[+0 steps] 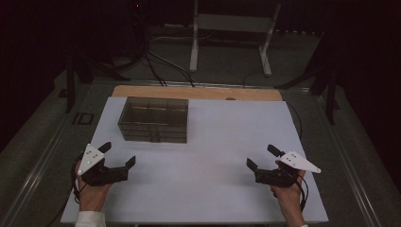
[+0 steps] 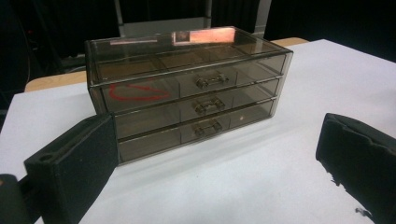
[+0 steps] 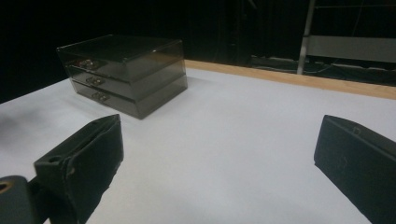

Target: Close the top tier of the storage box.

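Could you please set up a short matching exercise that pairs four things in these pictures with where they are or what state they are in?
Things:
1. drawer box
2. left gripper
3. right gripper
4. red mark

Descriptions:
A. open, at the table's near right
B. behind the top drawer's front, left of its handle
C. far left of the white table, all drawers shut
D. open, at the table's near left

Pairs: 1-C, 2-D, 3-A, 4-B
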`<state>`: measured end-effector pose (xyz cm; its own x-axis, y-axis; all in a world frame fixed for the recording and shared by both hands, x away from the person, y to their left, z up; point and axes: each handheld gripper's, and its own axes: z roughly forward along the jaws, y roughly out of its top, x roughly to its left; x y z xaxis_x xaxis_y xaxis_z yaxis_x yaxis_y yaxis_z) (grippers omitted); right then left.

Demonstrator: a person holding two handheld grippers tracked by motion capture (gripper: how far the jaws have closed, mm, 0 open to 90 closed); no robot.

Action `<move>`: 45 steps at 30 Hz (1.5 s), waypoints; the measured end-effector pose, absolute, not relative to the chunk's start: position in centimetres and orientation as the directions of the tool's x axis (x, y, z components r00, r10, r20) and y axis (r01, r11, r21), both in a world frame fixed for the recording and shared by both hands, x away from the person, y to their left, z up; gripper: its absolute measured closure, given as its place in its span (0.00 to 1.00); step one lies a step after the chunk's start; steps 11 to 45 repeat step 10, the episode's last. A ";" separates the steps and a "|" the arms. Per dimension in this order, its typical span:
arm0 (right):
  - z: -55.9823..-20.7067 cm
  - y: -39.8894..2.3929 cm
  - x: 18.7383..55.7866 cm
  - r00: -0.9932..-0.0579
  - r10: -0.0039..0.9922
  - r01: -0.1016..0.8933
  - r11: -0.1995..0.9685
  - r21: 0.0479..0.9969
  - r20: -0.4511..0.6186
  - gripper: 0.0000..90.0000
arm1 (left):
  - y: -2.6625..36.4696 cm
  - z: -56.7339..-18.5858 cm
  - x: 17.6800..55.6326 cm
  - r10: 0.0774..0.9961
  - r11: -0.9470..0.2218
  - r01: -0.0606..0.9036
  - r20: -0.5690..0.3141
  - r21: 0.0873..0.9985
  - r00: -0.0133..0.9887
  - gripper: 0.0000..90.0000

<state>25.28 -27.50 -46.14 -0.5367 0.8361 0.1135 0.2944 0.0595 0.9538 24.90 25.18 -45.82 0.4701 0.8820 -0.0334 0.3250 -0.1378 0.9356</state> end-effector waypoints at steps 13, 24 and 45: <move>-46.3 -28.5 24.7 -0.527 0.842 0.283 0.049 0.958 0.113 0.02 | 24.8 -46.0 25.0 0.881 -0.150 0.331 -0.026 0.932 0.472 0.01; -46.3 -28.5 24.7 -0.527 0.842 0.283 0.049 0.958 0.113 0.02 | 24.8 -46.0 25.0 0.881 -0.150 0.331 -0.026 0.932 0.472 0.01; -46.3 -28.5 24.7 -0.527 0.842 0.283 0.049 0.958 0.113 0.02 | 24.8 -46.0 25.0 0.881 -0.150 0.331 -0.026 0.932 0.472 0.01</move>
